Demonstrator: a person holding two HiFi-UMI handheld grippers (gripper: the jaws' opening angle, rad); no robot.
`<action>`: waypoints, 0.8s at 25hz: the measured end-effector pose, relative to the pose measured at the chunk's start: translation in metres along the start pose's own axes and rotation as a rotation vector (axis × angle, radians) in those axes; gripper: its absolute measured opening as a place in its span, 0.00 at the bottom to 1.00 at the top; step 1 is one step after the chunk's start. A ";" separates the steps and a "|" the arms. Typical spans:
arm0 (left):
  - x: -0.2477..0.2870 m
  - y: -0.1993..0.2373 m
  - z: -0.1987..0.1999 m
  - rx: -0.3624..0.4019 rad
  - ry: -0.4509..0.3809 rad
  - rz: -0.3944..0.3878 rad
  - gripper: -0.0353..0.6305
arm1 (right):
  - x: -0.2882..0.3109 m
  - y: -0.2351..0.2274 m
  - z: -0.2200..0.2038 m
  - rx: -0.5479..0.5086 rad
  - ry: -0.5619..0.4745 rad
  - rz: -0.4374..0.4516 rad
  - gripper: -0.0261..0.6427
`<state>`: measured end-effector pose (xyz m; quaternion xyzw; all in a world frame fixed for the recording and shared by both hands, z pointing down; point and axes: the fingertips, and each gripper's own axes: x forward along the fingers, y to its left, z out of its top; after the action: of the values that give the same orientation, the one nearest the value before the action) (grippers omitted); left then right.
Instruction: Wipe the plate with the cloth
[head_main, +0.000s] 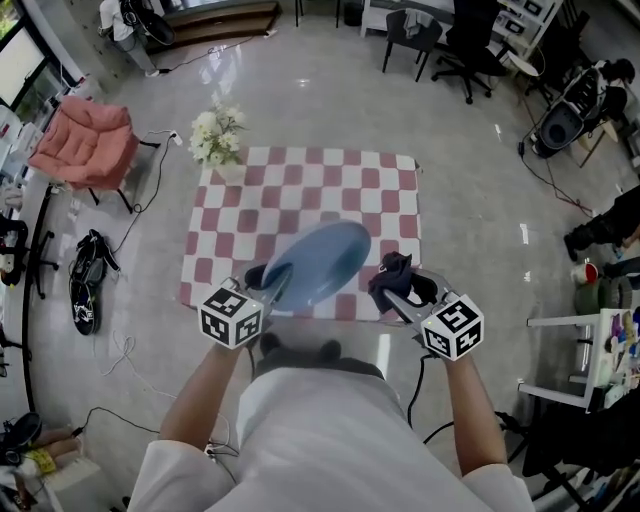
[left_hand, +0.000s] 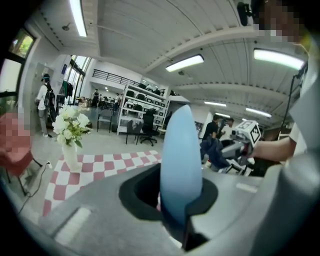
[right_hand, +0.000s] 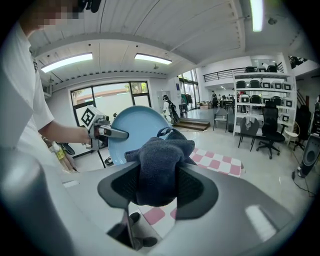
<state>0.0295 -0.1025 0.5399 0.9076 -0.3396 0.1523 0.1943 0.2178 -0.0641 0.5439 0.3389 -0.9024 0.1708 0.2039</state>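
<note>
A light blue plate (head_main: 318, 264) is held up on edge above the near side of the checked table; my left gripper (head_main: 275, 283) is shut on its near left rim. In the left gripper view the plate (left_hand: 181, 165) stands edge-on between the jaws. My right gripper (head_main: 400, 290) is shut on a bunched dark blue cloth (head_main: 390, 275), just right of the plate and apart from it. In the right gripper view the cloth (right_hand: 160, 167) fills the jaws, with the plate (right_hand: 137, 131) facing it behind and the left gripper (right_hand: 102, 132) on its rim.
A red-and-white checked cloth covers the table (head_main: 330, 190). A vase of white flowers (head_main: 218, 140) stands at its far left corner. A pink chair (head_main: 85, 140) is off to the left, black office chairs (head_main: 440, 40) behind, and a white rack (head_main: 590, 350) to the right.
</note>
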 end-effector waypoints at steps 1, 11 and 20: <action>-0.001 0.000 0.000 0.022 0.007 0.006 0.13 | -0.001 -0.001 0.005 -0.004 -0.008 0.011 0.34; -0.015 0.016 -0.014 0.170 0.071 0.020 0.13 | 0.022 0.030 0.054 -0.084 -0.083 0.124 0.34; -0.024 0.039 -0.012 0.338 0.139 0.006 0.13 | 0.038 0.069 0.105 -0.155 -0.135 0.220 0.34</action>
<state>-0.0156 -0.1104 0.5508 0.9137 -0.2975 0.2701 0.0614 0.1177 -0.0824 0.4606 0.2318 -0.9563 0.0989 0.1483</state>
